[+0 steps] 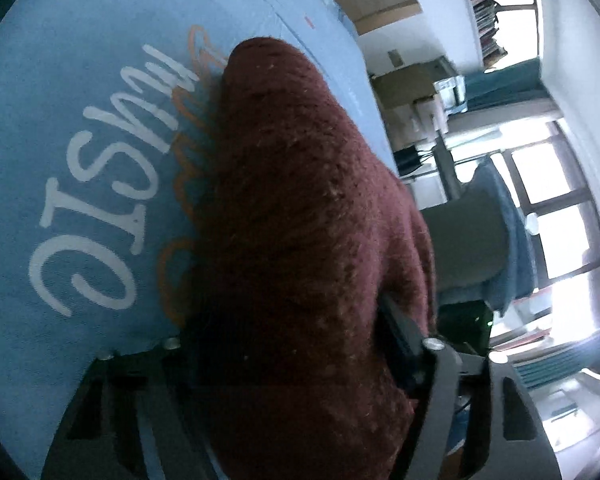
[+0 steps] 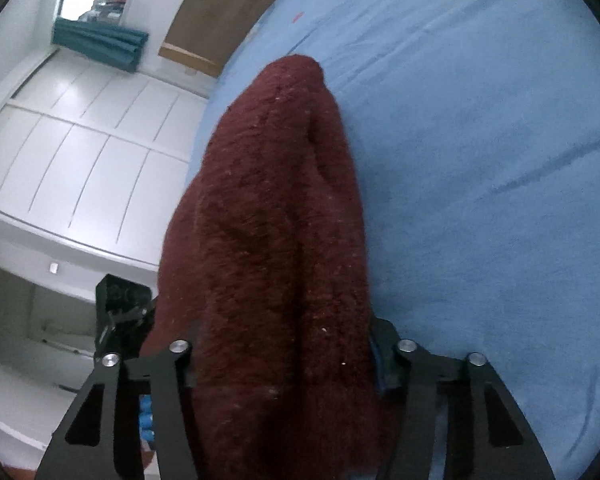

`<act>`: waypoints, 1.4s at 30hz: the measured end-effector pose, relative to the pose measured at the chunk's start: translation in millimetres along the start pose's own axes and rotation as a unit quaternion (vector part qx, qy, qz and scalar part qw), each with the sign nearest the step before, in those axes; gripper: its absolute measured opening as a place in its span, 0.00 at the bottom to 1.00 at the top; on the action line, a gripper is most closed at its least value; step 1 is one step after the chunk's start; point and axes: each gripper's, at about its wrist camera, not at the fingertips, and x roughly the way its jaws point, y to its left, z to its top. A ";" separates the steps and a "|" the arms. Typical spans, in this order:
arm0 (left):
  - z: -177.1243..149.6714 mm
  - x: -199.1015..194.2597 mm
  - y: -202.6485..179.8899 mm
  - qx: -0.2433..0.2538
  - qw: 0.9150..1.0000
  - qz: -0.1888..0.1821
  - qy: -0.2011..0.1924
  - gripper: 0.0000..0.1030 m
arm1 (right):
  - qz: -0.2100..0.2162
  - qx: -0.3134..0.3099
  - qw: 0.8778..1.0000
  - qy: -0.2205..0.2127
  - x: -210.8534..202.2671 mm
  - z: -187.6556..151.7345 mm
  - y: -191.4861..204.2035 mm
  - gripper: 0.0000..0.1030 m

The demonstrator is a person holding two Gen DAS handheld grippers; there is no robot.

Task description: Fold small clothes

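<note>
A dark red knitted garment (image 1: 296,208) hangs from my left gripper (image 1: 296,344), which is shut on it and holds it above the blue sheet (image 1: 80,60). The same red garment (image 2: 268,232) also fills the middle of the right wrist view, clamped in my right gripper (image 2: 288,356), which is shut on it. Both grippers hold the garment lifted, with its free end drooping away from the cameras. The fingertips of both grippers are hidden by the fabric.
The blue sheet (image 2: 480,160) has white and orange lettering (image 1: 112,184). White wardrobe doors (image 2: 72,152) and a teal curtain (image 2: 100,44) lie left. A window (image 1: 556,216), boxes (image 1: 416,84) and a grey chair with blue cloth (image 1: 484,240) stand beyond the bed.
</note>
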 end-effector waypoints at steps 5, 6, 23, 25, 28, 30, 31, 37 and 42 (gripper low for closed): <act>12.3 -29.9 -4.5 0.011 1.000 -0.006 -0.016 0.46 | 0.036 -0.012 0.999 -0.038 -11.2 3.6 22.8 0.44; 17.1 -38.3 -7.7 0.017 1.000 -0.005 -0.021 0.46 | 0.040 -0.021 0.998 -0.042 -11.6 5.2 32.9 0.44; 3.8 -131.1 47.2 0.024 0.992 0.118 -0.046 0.59 | 0.004 -0.067 0.997 0.044 91.8 -17.4 74.5 0.54; -4.7 -137.5 41.2 0.040 0.991 0.122 -0.044 0.59 | -0.017 -0.081 0.996 0.043 85.1 -17.6 77.0 0.59; -15.3 -146.3 26.5 0.086 0.983 0.159 -0.040 0.60 | -0.038 -0.108 0.992 0.043 71.3 -18.8 87.8 0.60; -29.5 -143.1 14.3 0.106 0.978 0.179 -0.037 0.60 | -0.037 -0.114 0.993 0.025 59.2 -15.9 95.1 0.60; -35.2 -143.6 13.0 0.112 0.976 0.184 -0.036 0.61 | -0.035 -0.112 0.993 0.015 55.6 -14.2 97.9 0.60; -69.4 -119.8 4.5 0.130 0.970 0.203 -0.029 0.61 | -0.064 -0.110 0.992 -0.014 52.6 -3.1 104.5 0.60; -72.2 -110.2 5.7 0.144 0.965 0.216 -0.026 0.62 | -0.163 -0.136 0.977 0.009 81.1 -1.5 100.5 0.60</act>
